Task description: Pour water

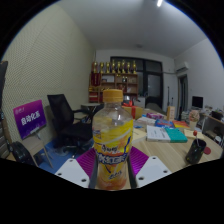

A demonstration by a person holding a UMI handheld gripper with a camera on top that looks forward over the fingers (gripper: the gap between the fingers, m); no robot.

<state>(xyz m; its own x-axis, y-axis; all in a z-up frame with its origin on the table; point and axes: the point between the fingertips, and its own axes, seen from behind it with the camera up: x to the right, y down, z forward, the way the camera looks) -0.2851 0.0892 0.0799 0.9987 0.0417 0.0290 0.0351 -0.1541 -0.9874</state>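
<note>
In an office room with a messy worktop (170,150) behind, the jaws squeeze a yellow bottle (112,140) upright by its middle, so nothing spills before pouring.

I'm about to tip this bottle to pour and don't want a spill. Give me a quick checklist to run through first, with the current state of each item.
1. Clear plastic bottle with yellow drink and orange cap stands between the fingers: ok.
2. Bottle upright: ok.
3. Both pads pressing firmly on the bottle: cannot tell.
4. Orange cap removed for pouring: not ok, it is on.
5. Receiving cup or glass in sight: not ok, none clearly visible.
6. Cluttered wooden desk beyond the bottle, free pouring spot: cannot tell.
</note>
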